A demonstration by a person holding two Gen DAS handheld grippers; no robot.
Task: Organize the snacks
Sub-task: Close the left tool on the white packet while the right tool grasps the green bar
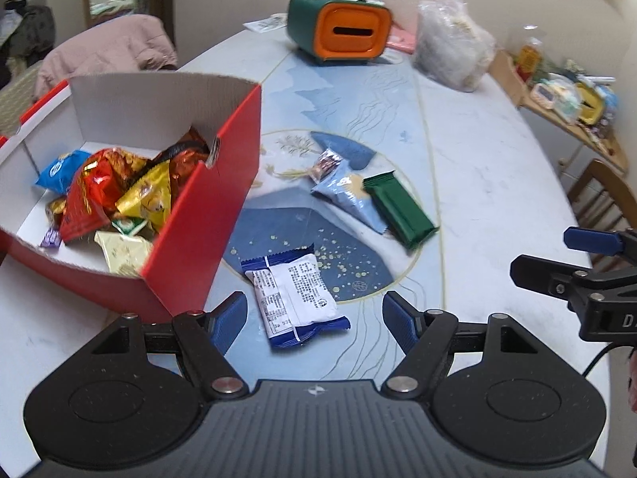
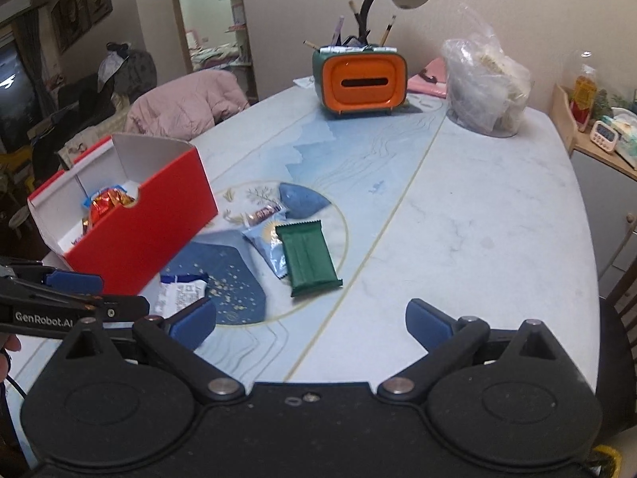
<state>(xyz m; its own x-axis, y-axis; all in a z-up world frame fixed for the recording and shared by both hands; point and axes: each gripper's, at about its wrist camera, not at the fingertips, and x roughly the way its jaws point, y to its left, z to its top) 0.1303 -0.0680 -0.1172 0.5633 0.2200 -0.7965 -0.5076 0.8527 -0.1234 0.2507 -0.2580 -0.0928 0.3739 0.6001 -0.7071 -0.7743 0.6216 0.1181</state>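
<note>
Your left gripper (image 1: 314, 314) hangs with jaws spread wide and empty over the white-and-blue foil snack packet (image 1: 294, 296), which lies flat on the pale marbled tabletop (image 1: 497, 183) between and just ahead of the jaws. Bring them down square across its narrow width, then carry it to the open red cardboard box (image 1: 191, 239) beside the left jaw. Your right gripper (image 2: 310, 320), jaws also open and empty, has the dark green wrapped bar (image 2: 308, 257) lying ahead.
</note>
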